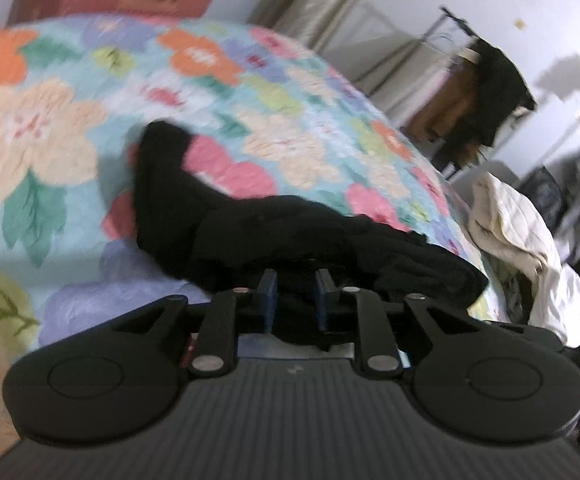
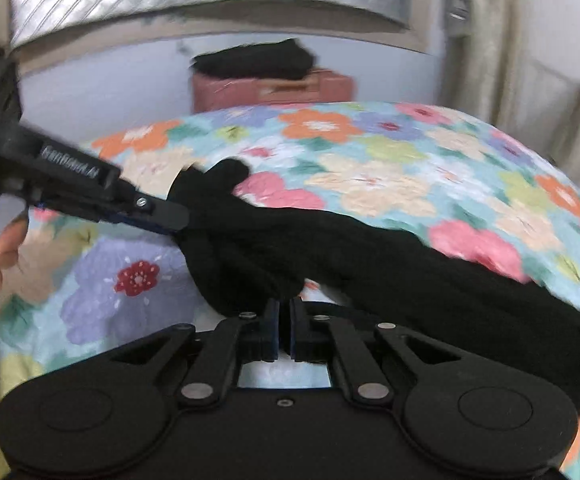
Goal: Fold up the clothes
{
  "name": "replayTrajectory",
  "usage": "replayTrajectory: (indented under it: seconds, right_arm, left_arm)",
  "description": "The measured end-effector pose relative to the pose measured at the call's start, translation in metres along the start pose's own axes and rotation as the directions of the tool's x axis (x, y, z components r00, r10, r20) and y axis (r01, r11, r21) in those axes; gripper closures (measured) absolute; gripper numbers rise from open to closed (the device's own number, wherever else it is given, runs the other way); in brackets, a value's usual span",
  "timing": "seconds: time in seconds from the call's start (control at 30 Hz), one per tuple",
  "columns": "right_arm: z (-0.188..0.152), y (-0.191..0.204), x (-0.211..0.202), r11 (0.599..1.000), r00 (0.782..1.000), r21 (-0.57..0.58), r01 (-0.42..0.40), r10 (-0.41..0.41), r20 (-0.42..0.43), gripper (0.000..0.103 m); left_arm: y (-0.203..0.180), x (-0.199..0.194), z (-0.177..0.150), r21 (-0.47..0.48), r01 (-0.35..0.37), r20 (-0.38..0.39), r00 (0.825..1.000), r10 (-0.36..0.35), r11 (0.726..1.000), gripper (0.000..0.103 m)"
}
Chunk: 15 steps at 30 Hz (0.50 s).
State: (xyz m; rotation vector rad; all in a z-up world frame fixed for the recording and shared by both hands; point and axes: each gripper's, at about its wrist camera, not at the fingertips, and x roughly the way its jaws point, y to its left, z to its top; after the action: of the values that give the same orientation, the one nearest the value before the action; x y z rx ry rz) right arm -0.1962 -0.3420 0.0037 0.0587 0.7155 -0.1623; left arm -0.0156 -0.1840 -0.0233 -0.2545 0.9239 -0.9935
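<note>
A black garment [image 1: 274, 224] lies bunched across a floral bedspread [image 1: 70, 120]. My left gripper [image 1: 297, 280] is shut on a fold of the black garment, with cloth filling the gap between its blue pads. In the right wrist view the left gripper [image 2: 178, 220] comes in from the left and holds the garment [image 2: 370, 264] at its edge. My right gripper [image 2: 285, 308] is shut, jaws nearly touching, pinching the garment's near edge. The cloth stretches between the two grippers and off to the right.
A pink box [image 2: 270, 88] with folded black clothes [image 2: 254, 62] on top stands beyond the bed. A white quilted cloth [image 1: 518, 232] hangs at the bed's right edge. A clothes rack with dark garments [image 1: 494, 92] stands farther right. The floral bedspread [image 2: 410, 168] covers the bed.
</note>
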Motion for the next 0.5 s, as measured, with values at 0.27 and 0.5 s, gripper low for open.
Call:
replayTrajectory:
  seconds: [0.27, 0.5]
  right_arm:
    - [-0.016, -0.035, -0.051, 0.98, 0.988, 0.133, 0.151, -0.154, 0.013, 0.099]
    - [-0.017, -0.068, -0.08, 0.939, 0.971, 0.266, 0.218, -0.237, 0.042, 0.099]
  left_arm:
    - [-0.001, -0.002, -0.007, 0.008, -0.044, -0.017, 0.999, 0.044, 0.999, 0.062]
    - [0.007, 0.019, -0.012, -0.009, -0.077, -0.064, 0.995, 0.076, 0.997, 0.047]
